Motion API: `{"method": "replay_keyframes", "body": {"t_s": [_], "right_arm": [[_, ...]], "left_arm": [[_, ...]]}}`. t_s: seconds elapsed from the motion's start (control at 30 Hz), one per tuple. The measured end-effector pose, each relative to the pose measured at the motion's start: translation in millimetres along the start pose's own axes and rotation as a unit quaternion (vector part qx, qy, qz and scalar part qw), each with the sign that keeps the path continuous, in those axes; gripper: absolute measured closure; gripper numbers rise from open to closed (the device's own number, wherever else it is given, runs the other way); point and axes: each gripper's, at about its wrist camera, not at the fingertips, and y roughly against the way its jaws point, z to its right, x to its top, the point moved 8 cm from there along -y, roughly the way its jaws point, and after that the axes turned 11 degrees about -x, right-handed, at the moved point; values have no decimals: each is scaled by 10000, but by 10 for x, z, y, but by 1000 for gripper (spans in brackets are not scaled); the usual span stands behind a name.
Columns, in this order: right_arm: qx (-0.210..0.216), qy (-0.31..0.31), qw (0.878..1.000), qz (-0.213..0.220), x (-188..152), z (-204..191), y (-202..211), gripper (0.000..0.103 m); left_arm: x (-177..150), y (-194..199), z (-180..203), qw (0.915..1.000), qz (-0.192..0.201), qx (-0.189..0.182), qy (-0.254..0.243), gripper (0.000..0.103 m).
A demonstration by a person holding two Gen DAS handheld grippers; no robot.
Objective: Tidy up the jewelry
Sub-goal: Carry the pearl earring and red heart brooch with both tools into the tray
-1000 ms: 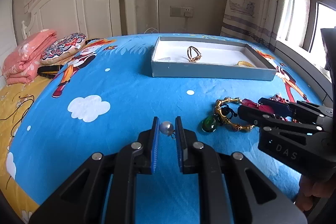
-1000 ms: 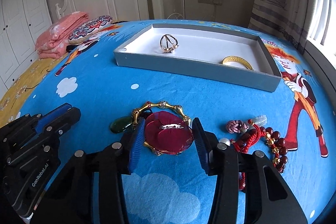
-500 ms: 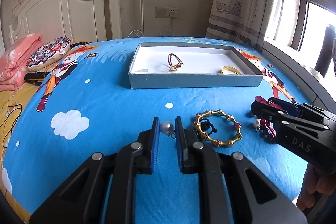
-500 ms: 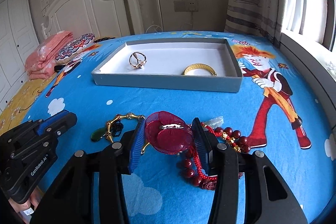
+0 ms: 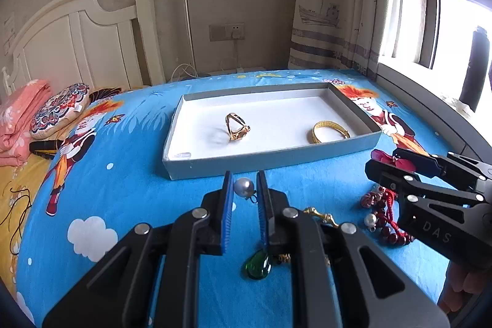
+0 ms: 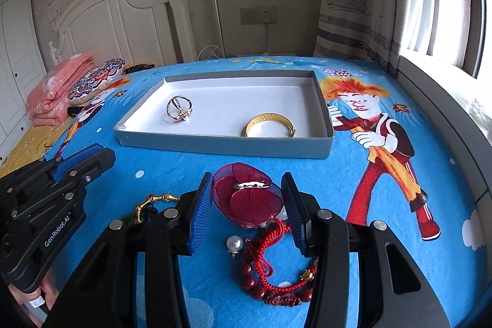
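My left gripper is shut on a grey pearl earring, held above the blue bedspread just short of the grey tray. My right gripper is shut on a dark red fabric brooch with a metal clip on top, also lifted, in front of the tray. Inside the tray lie a gold wire ring and a gold bangle. On the bed below remain a red bead bracelet with tassel, a second pearl earring, a gold bamboo-style bangle and a green pendant.
A patterned cushion and folded pink bedding lie at the left by the white headboard. A curtain and window ledge border the bed on the right. The other gripper shows at the side of each view.
Both grippers have risen and moved toward the tray with their pieces; the tray now looks nearer. The loose jewelry has slid lower in both views.
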Motion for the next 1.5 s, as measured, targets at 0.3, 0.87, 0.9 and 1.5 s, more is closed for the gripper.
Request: {"method": "replay_keyframes", "body": {"t_s": [0.3, 0.87, 0.9, 1.5], "right_arm": [[-99, -63, 9999, 114, 336, 66, -140, 59], [-303, -96, 9994, 126, 828, 67, -663, 59], [-322, -92, 9994, 108, 843, 74, -704, 59], [-442, -244, 9979, -410, 980, 238, -1331, 59]], "left_arm": [[309, -204, -59, 9999, 62, 16, -99, 88], [720, -980, -34, 9993, -252, -271, 53, 88], [741, -1031, -47, 9991, -285, -292, 93, 88], [861, -1752, -296, 9957, -820, -147, 412, 88]]}}
